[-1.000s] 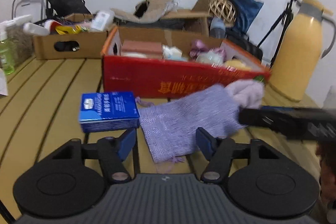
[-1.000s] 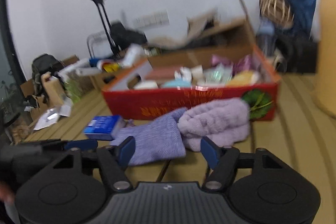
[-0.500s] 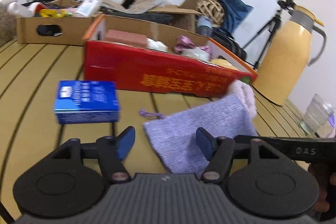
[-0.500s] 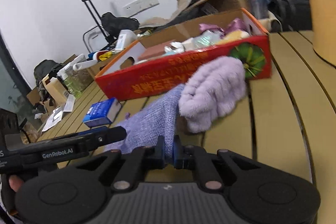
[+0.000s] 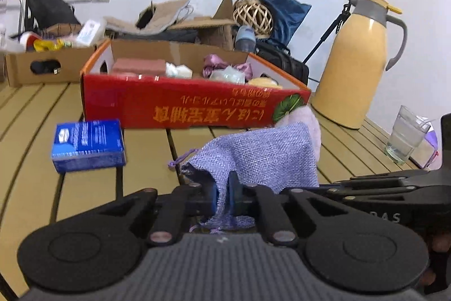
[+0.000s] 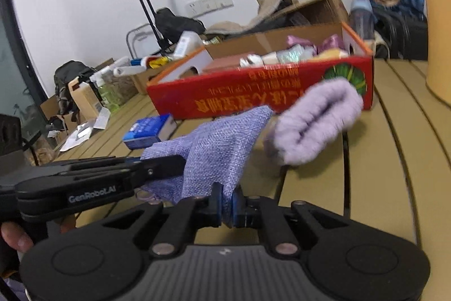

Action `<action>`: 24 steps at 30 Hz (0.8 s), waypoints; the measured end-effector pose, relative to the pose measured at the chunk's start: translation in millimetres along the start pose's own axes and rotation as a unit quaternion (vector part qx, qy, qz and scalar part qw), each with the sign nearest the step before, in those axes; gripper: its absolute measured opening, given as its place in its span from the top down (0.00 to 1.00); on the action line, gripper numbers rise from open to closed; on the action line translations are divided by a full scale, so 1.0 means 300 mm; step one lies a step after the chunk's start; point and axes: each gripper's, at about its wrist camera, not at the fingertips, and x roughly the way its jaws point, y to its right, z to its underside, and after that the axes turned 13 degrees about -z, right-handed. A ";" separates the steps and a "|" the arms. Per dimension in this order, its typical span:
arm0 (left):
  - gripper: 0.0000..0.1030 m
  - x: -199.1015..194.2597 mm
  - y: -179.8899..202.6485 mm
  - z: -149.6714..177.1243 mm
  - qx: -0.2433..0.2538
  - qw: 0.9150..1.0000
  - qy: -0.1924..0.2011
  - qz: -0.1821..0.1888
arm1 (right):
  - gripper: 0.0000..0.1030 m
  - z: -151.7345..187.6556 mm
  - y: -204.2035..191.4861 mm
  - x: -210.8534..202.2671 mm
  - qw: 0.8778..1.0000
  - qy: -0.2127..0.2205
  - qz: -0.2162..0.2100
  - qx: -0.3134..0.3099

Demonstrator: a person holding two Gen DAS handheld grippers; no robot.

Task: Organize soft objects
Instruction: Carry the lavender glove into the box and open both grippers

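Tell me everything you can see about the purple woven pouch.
The purple woven pouch looks like coarse lilac burlap with a drawstring cord at its open mouth. Both tongs are shut on its near edge, left tongs and right tongs, tenting it above the slatted table. A fluffy lilac item lies by its far end.

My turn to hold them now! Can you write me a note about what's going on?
Left hand-held gripper: shut on the purple woven drawstring pouch, at its open end.
Right hand-held gripper: shut on the same pouch's edge.
Fuzzy lilac item: on the slatted table, beside the pouch, in front of the red cardboard box.
Done: both grips set.
Left: likely pouch and fuzzy item still need putting away.
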 end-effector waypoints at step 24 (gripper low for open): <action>0.39 0.780 -0.106 -0.635 -0.030 0.989 -0.141 -0.013 | 0.72 -0.707 0.417 0.590 0.987 -0.122 0.097 0.043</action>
